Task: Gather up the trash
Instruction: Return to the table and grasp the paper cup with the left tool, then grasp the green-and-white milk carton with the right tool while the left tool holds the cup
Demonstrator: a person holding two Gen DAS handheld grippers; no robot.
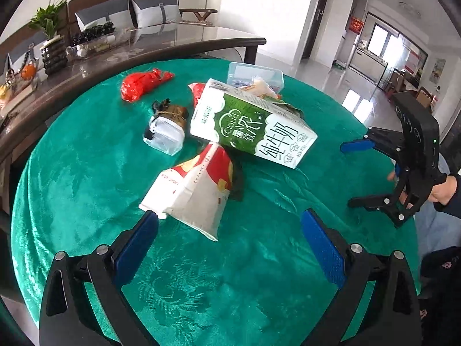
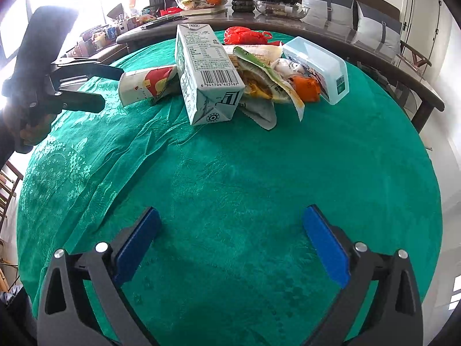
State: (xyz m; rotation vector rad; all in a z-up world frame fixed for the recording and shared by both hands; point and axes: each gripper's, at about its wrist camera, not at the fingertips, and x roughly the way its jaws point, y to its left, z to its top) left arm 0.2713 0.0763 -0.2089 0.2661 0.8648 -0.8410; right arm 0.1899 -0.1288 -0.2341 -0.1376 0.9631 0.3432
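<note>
You have a round table under a green patterned cloth [image 1: 86,173]. On it lie a green-and-white milk carton [image 1: 253,127], a red-and-white carton [image 1: 193,190] on its side, a red plastic bag [image 1: 144,83] and a clear lidded box [image 2: 319,66]. Crumpled wrappers [image 2: 268,86] sit between the milk carton and the box.

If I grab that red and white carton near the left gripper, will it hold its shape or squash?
The red and white carton already looks dented and flattened, so it is probably empty, light and likely to squash further. It lies on the green tablecloth, so it may slide when nudged.

Black-framed tongs [image 1: 229,225] with blue ribbed pads [image 1: 324,249], silver screws [image 1: 356,248], dark sleeve [image 1: 449,204].
</note>
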